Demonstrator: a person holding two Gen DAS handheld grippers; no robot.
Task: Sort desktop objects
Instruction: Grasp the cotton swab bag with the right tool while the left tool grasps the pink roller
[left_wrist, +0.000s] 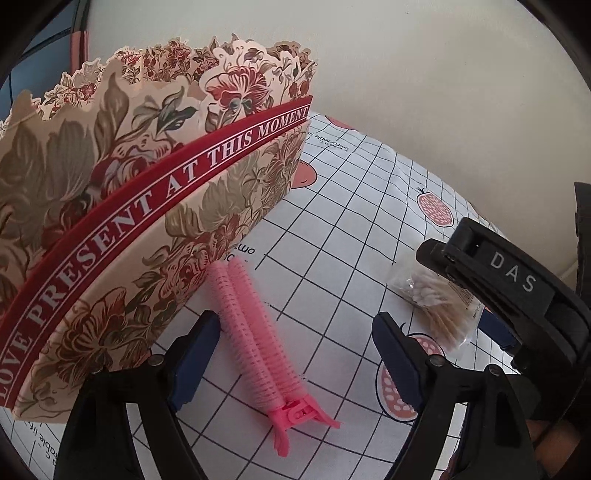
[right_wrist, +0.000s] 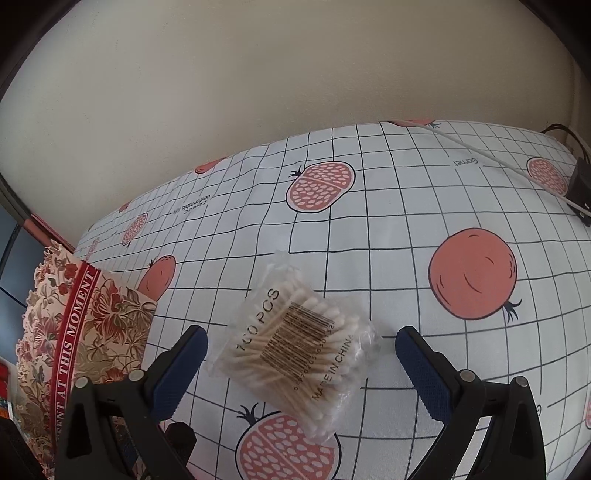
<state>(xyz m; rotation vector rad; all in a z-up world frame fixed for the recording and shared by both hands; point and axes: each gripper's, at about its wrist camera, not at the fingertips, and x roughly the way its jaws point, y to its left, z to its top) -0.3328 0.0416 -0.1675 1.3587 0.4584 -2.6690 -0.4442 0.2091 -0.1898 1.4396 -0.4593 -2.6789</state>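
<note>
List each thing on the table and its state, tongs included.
Pink hair roller clip: lying flat, between open left tongs, untouched.
Cotton swab bag: sealed, flat, between open right tongs.
Floral gift box: upright, open-topped.
Left tongs: open.
Right tongs: open.

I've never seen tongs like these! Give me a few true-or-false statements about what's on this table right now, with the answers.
1. The pink ridged plastic hair-roller clip lies between the open left tongs. True.
2. The right tongs are squeezing the clear plastic bag of cotton swabs. False: they stand open with the bag lying between them, untouched.
3. The floral cardboard gift box with the red band stands beside the hair-roller clip. True.
4. The checked tablecloth is printed with lemons. False: it shows red pomegranates.
</note>
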